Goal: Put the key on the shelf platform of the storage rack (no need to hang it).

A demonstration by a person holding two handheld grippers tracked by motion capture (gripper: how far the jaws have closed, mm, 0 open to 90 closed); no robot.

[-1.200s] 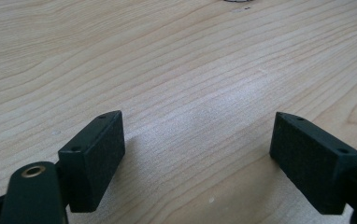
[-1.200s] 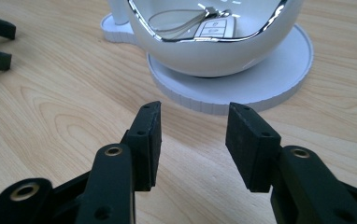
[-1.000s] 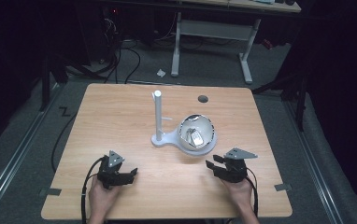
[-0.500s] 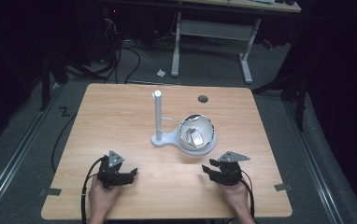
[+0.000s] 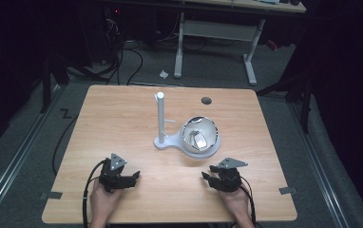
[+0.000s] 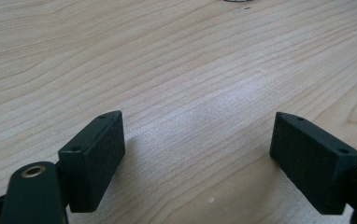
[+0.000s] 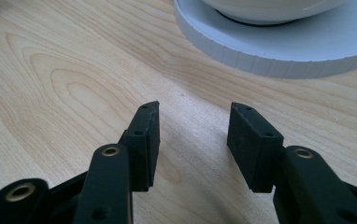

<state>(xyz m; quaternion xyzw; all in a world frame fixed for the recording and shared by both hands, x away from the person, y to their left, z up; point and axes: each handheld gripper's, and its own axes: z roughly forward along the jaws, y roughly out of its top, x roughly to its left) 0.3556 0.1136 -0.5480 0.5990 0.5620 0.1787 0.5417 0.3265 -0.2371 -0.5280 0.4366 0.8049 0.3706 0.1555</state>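
Two tongs rest near the front edge of the wooden tabletop point(image 5: 122, 118), each held by a hand coming in from below: the left tongs point(image 5: 133, 176) toward the left side, the right tongs point(image 5: 207, 176) toward the right. From the high view the whole layout is plain: a white stand point(image 5: 163, 140) with an upright post point(image 5: 160, 116) sits mid-table, and its round base carries a shiny bowl point(image 5: 199, 135) with some small metallic piece inside, too small to identify. A dark round hole point(image 5: 206, 100) marks the tabletop near the far edge. Beyond the table stand the legs of a white desk frame point(image 5: 215, 33) on a grey floor.

Up close, the left gripper view gives bare wood grain between the left tongs point(image 6: 197, 149), whose jaws stand wide apart with nothing in them. By contrast, the right gripper view brings in the white base point(image 7: 279, 51) of the stand ahead and to the right, with the bowl's underside point(image 7: 270, 7) resting on it. The right tongs point(image 7: 193, 128) are released too, with a narrower gap, and grasp nothing. The stand lies beyond both tongs, nearer the right pair, apart from each.
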